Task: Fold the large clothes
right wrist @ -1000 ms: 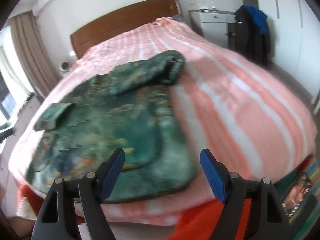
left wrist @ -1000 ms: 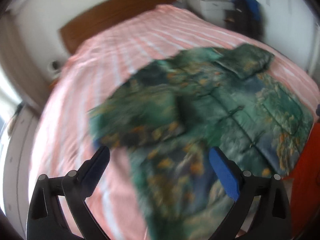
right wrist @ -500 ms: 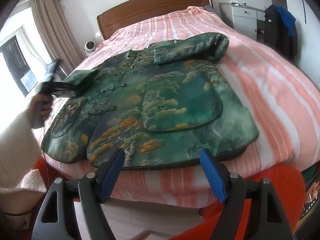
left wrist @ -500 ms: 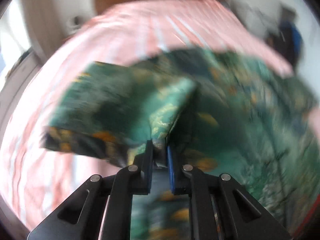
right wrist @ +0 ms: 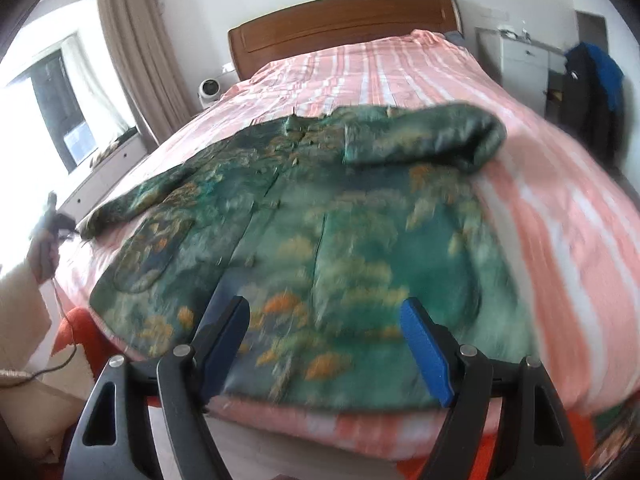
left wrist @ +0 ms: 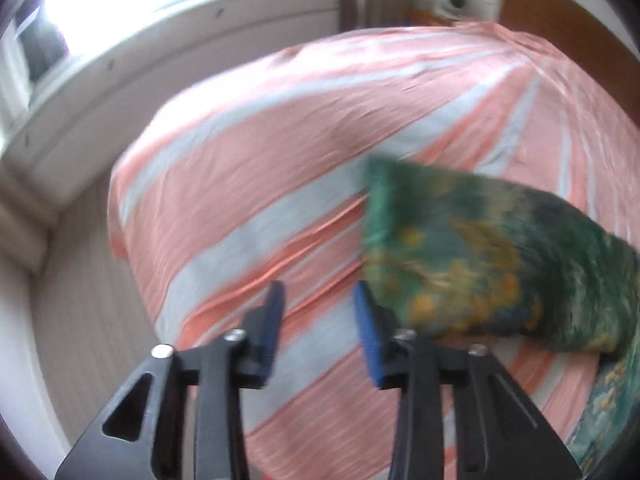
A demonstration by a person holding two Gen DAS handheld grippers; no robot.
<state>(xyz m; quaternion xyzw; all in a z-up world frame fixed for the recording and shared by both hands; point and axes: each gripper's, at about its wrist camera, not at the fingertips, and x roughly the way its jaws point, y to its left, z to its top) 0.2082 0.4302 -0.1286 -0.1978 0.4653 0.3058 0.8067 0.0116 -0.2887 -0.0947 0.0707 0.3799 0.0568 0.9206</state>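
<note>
Striped pink bed (right wrist: 532,216) carried the green jacket (right wrist: 320,232), spread flat, its length running away from the jaws toward the headboard (right wrist: 340,20). Left gripper (left wrist: 318,320) pitched down, jaws just opened, nothing between them, the outstretched sleeve (left wrist: 480,264) just to their right. Right gripper (right wrist: 326,348), released, hovered over the near hem.

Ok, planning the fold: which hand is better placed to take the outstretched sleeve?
Left. The left tool, jaws just opening with nothing between, sits beside the sleeve cuff; the right tool hovers at the hem.
</note>
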